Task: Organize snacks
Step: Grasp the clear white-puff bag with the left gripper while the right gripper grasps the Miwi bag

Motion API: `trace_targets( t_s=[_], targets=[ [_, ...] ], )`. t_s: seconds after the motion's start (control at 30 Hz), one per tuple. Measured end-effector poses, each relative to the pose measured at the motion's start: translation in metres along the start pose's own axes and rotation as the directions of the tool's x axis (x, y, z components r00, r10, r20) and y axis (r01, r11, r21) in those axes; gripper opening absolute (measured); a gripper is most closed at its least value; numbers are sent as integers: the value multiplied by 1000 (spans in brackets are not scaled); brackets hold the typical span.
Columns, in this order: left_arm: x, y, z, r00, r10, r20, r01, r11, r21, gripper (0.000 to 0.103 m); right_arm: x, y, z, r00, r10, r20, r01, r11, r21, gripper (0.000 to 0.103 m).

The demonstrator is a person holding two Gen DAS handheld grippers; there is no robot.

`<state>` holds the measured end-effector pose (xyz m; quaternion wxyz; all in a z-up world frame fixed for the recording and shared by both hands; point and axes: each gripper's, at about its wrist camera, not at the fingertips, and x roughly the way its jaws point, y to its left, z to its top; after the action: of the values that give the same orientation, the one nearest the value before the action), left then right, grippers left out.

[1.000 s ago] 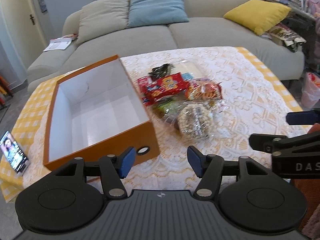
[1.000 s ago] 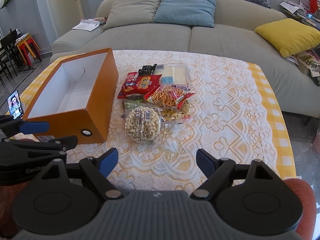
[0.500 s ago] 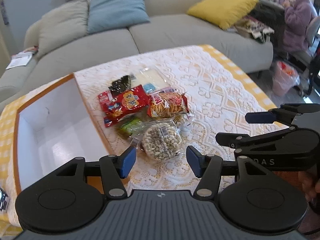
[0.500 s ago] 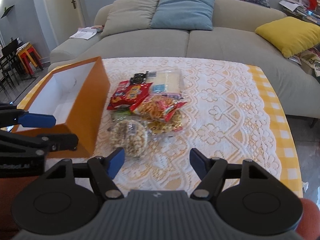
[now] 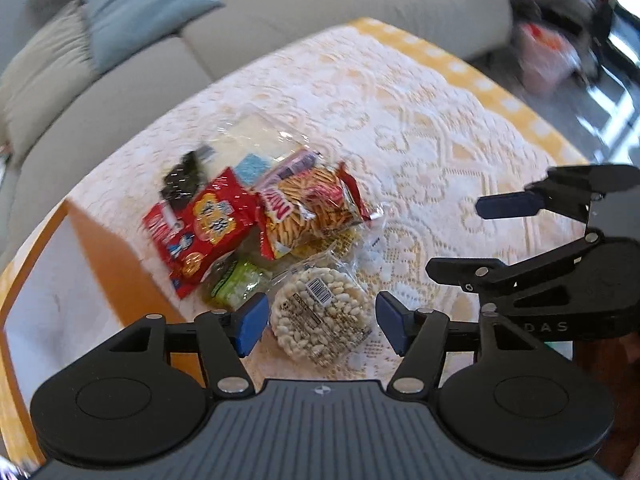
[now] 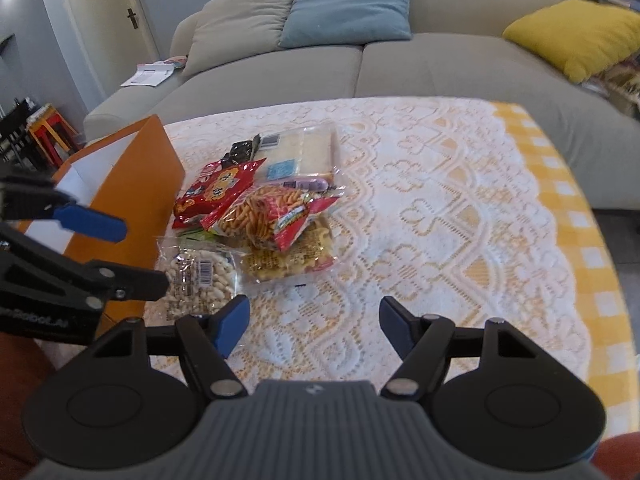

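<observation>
Nothing packed yet: orange box (image 5: 120, 264) at left of the left wrist frame shows only bare white inside, while all snacks sit heaped on the lace-covered desk (image 5: 440, 128) mid-frame, just beside the box: red bag (image 5: 204, 224), stick-snack bag (image 5: 312, 208), green packet (image 5: 238, 286), clear flat pack (image 6: 300, 152) and others. Left tool (image 5: 318, 322) spread wide and opening further, straddling the round puffed-grain pack (image 5: 320, 316) without pinching it. Right tool (image 6: 314, 326) wide too but closing, only desk between its tips; whole pile left to move, judging by this.

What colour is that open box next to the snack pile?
The box is orange outside and white inside, clearest in the right wrist view.
</observation>
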<state>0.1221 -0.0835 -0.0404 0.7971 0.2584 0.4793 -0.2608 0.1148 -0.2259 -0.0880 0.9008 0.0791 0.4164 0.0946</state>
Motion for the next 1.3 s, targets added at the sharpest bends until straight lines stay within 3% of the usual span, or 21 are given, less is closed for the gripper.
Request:
trace_targets(
  t_s=[0.17, 0.33, 0.53, 0.67, 0.9, 1.0, 1.17, 1.3],
  targets=[
    [26, 14, 9, 994, -54, -92, 61, 996, 72, 73, 18, 4, 0, 998, 63, -12, -63, 998, -28, 50],
    [49, 26, 17, 977, -110, -181, 135, 982, 130, 72, 39, 10, 8, 992, 127, -23, -129, 988, -89, 40],
    [64, 35, 24, 960, -117, -253, 164, 971, 173, 73, 60, 15, 9, 980, 186, -66, -193, 973, -128, 40],
    [72, 37, 28, 950, -136, -281, 189, 966, 174, 80, 61, 17, 8, 975, 213, -69, -220, 966, -132, 40],
    [69, 39, 34, 947, -129, -295, 188, 965, 181, 81, 67, 21, 2, 976, 197, -91, -209, 965, -156, 39],
    [64, 40, 34, 949, -90, -302, 150, 972, 181, 81, 72, 22, 0, 978, 182, -106, -197, 967, -161, 39],
    [81, 40, 28, 934, -79, -350, 141, 978, 156, 81, 76, 25, 1, 979, 173, -104, -188, 968, -164, 39],
    [90, 42, 27, 925, -120, -362, 165, 982, 97, 81, 78, 27, 0, 981, 164, -105, -182, 966, -186, 40]
  ],
)
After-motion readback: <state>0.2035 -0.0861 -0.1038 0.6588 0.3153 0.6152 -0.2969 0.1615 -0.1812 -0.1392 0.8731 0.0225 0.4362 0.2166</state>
